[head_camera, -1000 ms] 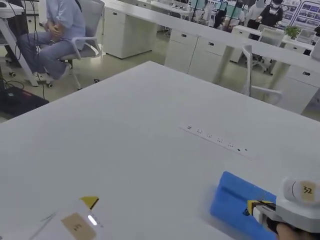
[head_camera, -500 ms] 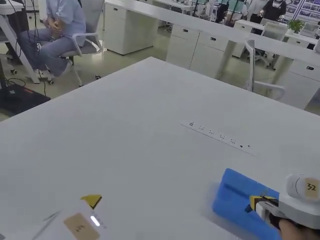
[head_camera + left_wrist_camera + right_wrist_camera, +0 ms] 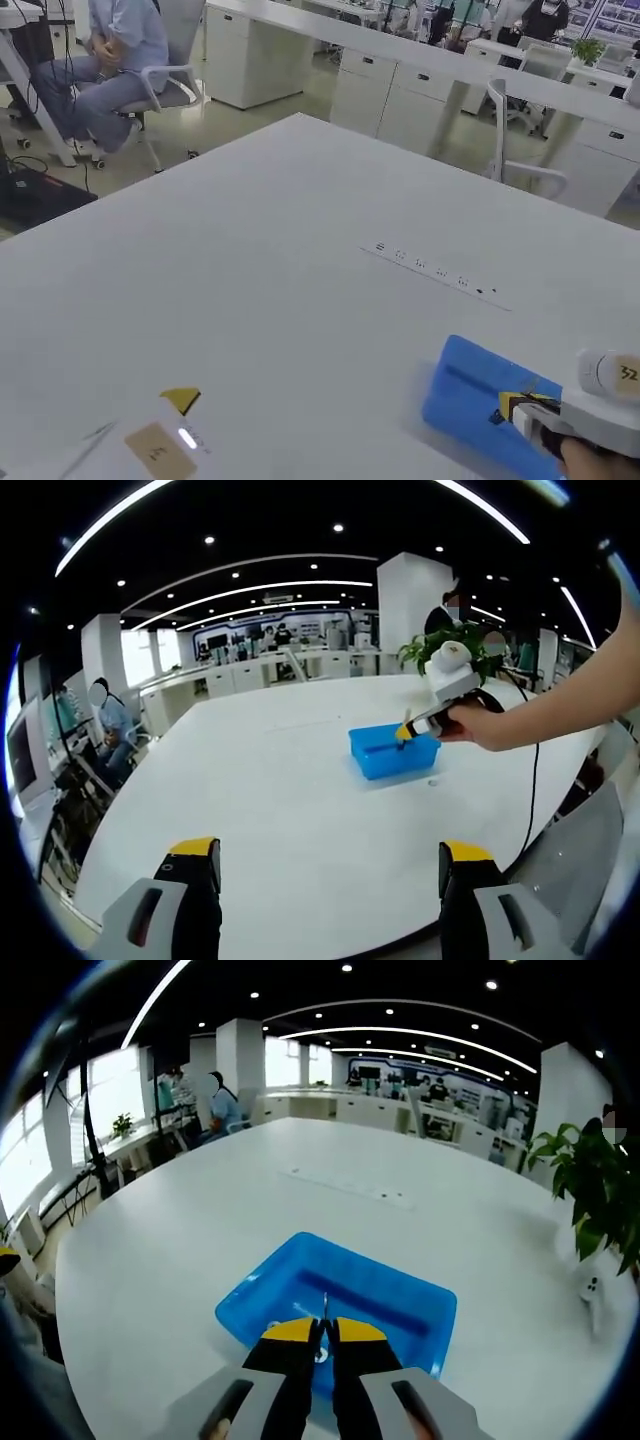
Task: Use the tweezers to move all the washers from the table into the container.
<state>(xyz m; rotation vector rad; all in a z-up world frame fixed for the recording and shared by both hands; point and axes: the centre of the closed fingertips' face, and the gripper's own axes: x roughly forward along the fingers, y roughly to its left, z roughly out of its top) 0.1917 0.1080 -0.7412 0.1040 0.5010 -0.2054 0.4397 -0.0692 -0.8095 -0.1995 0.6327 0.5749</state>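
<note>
The right claw [image 3: 322, 1332] is pinched tight on thin tweezers [image 3: 324, 1308], whose tips hang over the blue container [image 3: 400, 1305] on the white table [image 3: 180, 1230]. A pale speck [image 3: 276, 1325] inside may be a washer. A label [image 3: 627, 373] on this claw reads "32". The left claw [image 3: 330, 852] gapes wide above the table.

**Inspector A:** Head view position?
**Inspector B:** High, facing forward and down over the desk [image 3: 250, 280]. Container [image 3: 478, 398] between 4 and 5 o'clock.
**A:** Left gripper view?
**B:** Low at the desk edge, facing across it. Container well apart, near 3 o'clock.
**A:** Right gripper view?
**B:** Close above the container, along the tweezers [image 3: 324, 1308], container at 6 o'clock.
**A:** Overlap?
**B:** Desk and container, all three.
</note>
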